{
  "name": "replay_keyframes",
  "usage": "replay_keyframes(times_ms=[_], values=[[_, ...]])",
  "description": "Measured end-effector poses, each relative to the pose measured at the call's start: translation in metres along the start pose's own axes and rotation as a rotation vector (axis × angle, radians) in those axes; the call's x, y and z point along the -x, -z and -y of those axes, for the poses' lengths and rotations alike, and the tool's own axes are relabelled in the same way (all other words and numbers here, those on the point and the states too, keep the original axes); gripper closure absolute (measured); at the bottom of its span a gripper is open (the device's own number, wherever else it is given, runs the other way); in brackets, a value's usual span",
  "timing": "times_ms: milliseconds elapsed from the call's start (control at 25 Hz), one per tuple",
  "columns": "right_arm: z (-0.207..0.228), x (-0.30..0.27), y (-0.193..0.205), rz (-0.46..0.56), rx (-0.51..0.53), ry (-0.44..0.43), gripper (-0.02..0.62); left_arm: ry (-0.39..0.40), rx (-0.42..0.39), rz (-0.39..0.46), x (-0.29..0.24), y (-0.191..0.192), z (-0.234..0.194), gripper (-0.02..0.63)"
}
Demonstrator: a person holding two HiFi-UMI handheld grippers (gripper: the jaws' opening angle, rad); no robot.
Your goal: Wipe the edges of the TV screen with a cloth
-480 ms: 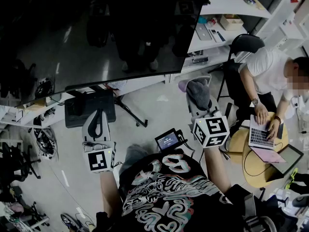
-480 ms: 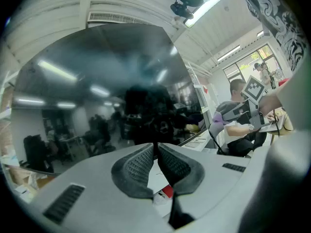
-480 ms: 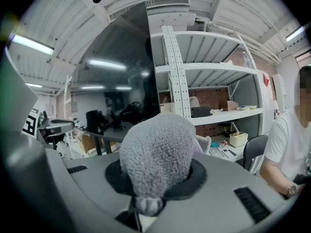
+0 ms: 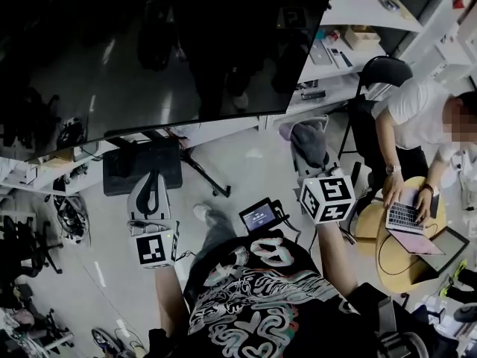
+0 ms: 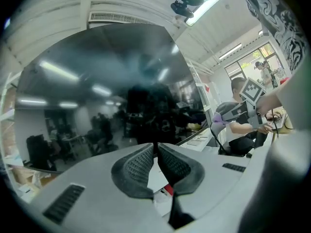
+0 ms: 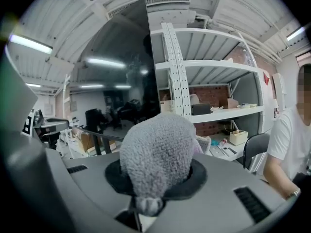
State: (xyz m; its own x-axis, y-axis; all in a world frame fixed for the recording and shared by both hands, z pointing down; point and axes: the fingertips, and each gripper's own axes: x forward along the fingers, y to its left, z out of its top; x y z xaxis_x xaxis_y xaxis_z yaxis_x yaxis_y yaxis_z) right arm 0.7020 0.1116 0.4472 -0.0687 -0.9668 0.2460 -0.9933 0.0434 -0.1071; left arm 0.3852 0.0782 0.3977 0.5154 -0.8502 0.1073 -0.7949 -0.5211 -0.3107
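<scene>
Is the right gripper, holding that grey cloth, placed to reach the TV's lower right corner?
Probably yes. The right gripper, shut on the cloth, sits close to that corner of the TV screen, and nothing shows in the gap between them.

Open floor [image 4: 240, 176] lies below the TV screen [image 4: 149, 51]; shelves [image 4: 350, 10], a chair [image 4: 384, 69] and a seated person [image 4: 417, 104] crowd the right.

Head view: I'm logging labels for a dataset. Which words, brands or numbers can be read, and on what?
No text can be read.
Small screen: lit, writing too small.
Marker cubes: square patterns, no words.
Shirt print: shapes, no legible words.
</scene>
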Motion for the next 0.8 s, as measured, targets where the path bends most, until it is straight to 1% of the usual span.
replay_keyframes(times_ms=[80,240,320,600,800], values=[[0.000,-0.005,0.003,-0.018,-0.007,0.011,0.480,-0.008,0.006,-0.006,0.002,0.002,-0.005,0.568],[0.004,-0.019,0.000,-0.033,0.025,0.021,0.480,-0.040,0.032,-0.010,-0.002,0.007,-0.017,0.568],[0.005,-0.026,-0.003,-0.038,0.034,0.018,0.480,-0.044,0.041,-0.008,-0.007,0.007,-0.018,0.568],[0.009,-0.048,-0.004,-0.057,0.064,0.014,0.480,-0.011,0.032,-0.011,-0.021,0.002,-0.005,0.568],[0.009,-0.059,-0.003,-0.063,0.093,0.015,0.480,0.006,0.040,-0.027,-0.024,0.010,0.001,0.568]])
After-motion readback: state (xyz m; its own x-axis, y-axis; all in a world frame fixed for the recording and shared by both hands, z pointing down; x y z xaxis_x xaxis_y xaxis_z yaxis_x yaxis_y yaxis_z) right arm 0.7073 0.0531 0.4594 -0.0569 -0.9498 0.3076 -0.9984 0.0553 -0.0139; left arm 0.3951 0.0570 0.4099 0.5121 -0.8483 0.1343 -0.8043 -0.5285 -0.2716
